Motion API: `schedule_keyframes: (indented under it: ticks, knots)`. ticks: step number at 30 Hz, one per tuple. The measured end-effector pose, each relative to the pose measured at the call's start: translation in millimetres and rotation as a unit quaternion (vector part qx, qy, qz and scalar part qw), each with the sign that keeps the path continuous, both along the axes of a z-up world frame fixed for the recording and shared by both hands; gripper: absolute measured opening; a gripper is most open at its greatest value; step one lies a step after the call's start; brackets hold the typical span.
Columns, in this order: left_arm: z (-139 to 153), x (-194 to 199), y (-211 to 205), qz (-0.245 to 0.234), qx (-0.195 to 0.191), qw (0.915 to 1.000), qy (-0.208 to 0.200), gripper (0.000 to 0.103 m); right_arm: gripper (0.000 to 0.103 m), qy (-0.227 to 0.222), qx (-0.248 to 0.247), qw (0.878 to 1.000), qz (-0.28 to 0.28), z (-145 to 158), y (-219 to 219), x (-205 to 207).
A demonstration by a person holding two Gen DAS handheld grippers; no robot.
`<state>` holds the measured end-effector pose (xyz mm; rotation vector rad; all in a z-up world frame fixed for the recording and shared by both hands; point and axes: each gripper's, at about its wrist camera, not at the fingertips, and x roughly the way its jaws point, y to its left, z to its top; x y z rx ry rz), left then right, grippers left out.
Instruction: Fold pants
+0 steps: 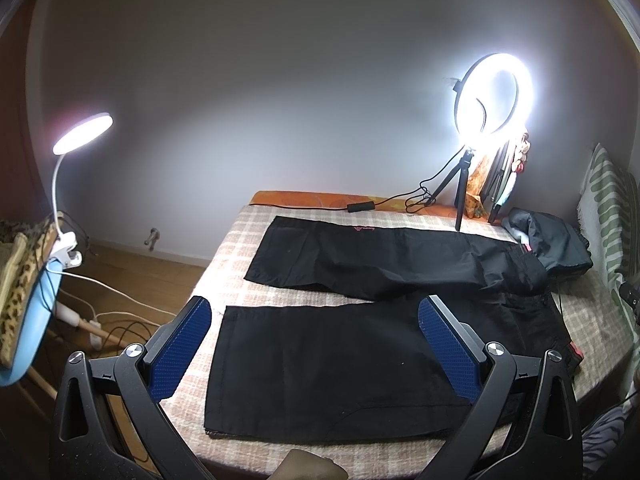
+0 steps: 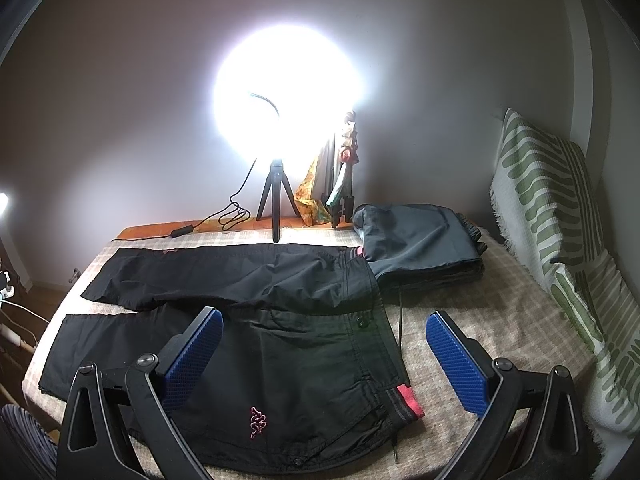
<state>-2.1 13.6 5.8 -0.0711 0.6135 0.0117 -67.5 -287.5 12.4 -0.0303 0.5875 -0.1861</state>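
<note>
Black pants lie flat on a checked bed cover, legs spread apart toward the left and waist to the right. In the right wrist view the pants show a pink logo and a red-trimmed waistband. My left gripper hovers open above the near leg's cuff end, its blue pads wide apart with nothing between them. My right gripper hangs open over the hip and waistband, also holding nothing.
A lit ring light on a tripod stands at the bed's far edge with its cable. Folded dark clothes lie by the waist. A striped cushion leans at right. A clip lamp and floor cables sit left.
</note>
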Motion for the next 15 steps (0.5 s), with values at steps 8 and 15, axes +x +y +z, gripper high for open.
schedule_keyframes:
  ticks: [8,15]
  knots:
    - [-1.6,0.7,2.7,-0.005,0.009,0.9999,0.000,0.103,0.103,0.001,0.001,1.000,0.004,-1.7,-1.4,1.0]
    - [-4.1,0.0,7.2,-0.013,0.021,0.9997,0.000,0.103,0.103,0.002,0.003,1.000,0.013,-3.1,-3.0,1.4]
